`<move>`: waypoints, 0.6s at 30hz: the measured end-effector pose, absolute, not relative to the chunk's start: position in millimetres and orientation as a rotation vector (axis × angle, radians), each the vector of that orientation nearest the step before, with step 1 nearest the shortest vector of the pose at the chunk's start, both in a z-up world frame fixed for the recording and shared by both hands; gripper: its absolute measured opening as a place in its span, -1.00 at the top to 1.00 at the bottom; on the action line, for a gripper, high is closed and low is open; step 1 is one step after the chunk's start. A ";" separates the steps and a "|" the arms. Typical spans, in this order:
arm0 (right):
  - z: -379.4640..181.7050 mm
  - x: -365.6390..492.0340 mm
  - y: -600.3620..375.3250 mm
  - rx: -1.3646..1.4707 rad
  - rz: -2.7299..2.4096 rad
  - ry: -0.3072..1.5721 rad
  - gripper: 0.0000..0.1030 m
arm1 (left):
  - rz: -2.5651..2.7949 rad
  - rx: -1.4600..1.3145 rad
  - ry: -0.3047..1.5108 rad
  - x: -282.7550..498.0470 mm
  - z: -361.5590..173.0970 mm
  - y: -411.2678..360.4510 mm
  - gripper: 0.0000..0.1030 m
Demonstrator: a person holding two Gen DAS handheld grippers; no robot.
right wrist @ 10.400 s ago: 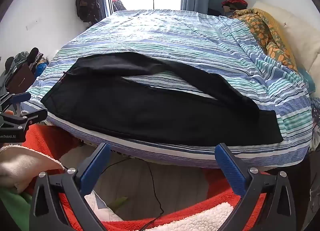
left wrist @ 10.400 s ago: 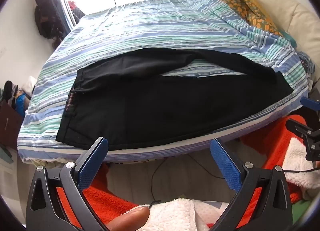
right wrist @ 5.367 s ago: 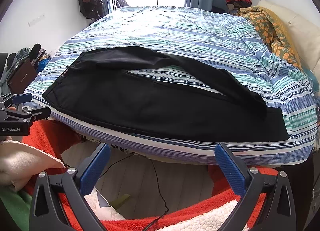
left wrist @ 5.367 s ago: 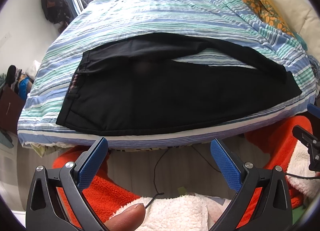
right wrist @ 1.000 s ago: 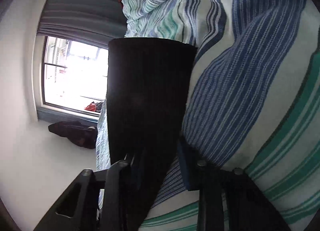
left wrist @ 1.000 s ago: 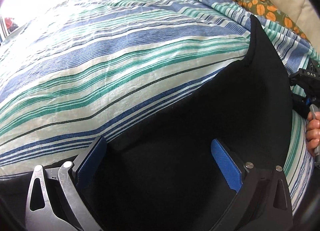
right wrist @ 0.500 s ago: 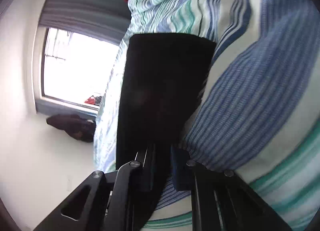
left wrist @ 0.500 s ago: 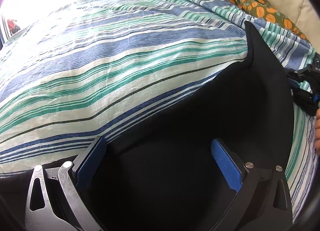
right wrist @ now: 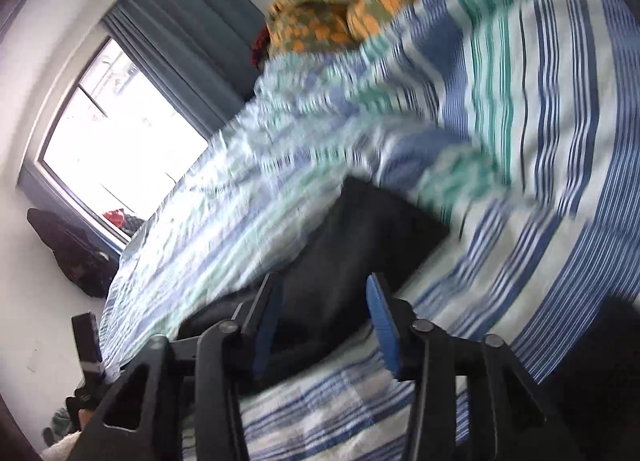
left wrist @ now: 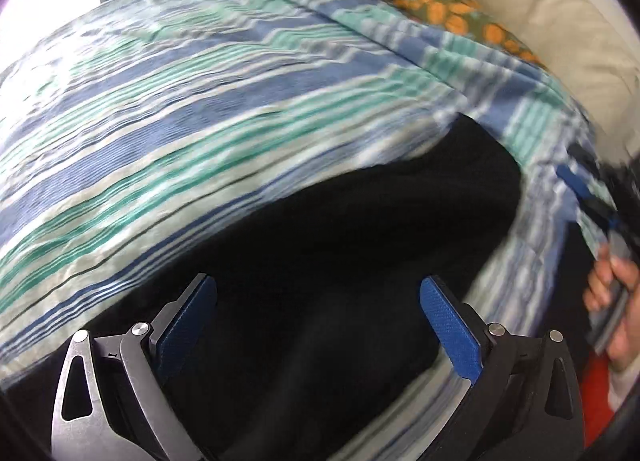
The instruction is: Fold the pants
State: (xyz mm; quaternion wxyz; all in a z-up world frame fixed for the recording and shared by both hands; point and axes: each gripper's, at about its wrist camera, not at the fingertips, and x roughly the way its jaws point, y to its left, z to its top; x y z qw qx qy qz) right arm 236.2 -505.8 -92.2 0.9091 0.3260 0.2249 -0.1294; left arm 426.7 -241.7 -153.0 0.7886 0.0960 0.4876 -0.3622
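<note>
Both views motion-blurred. Pants (left wrist: 340, 253) lie flat on the striped bedspread (left wrist: 180, 133), near edge of the bed, black, legs stacked.

Edges / room:
- Left wrist view: far edge of the pants runs from lower left up to the right, ending in a rounded hem end near the right side of the bed. Bare bedspread stretches wide on the far and left side. On the right a narrow strip of bedspread, then the bed edge drops off.
- Orange-patterned blanket (left wrist: 436, 1) and cream headboard (left wrist: 540, 21) sit far right, well apart from the pants.
- Right wrist view: hem end (right wrist: 400, 229) is square-cut; bedspread open to its right and near side. Window (right wrist: 120, 133) and curtain (right wrist: 192, 45) far left.

Axis: long axis runs along the near bed edge, hem toward the right, headboard side. Waistband not visible.

Grippers:
- Left gripper (left wrist: 318, 325): jaws spread wide over the pants, nothing pinched, released.
- Right gripper (right wrist: 320, 325): jaws opening, black cloth seen between the pads, pads not pressing it. In the left wrist view it shows at the right edge, with a hand (left wrist: 616, 309) on its handle.
</note>
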 end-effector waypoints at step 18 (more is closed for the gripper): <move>-138.4 444.7 -542.6 0.071 0.153 1.277 0.78 | -0.775 0.196 1.102 370.1 -172.1 -247.3 -0.97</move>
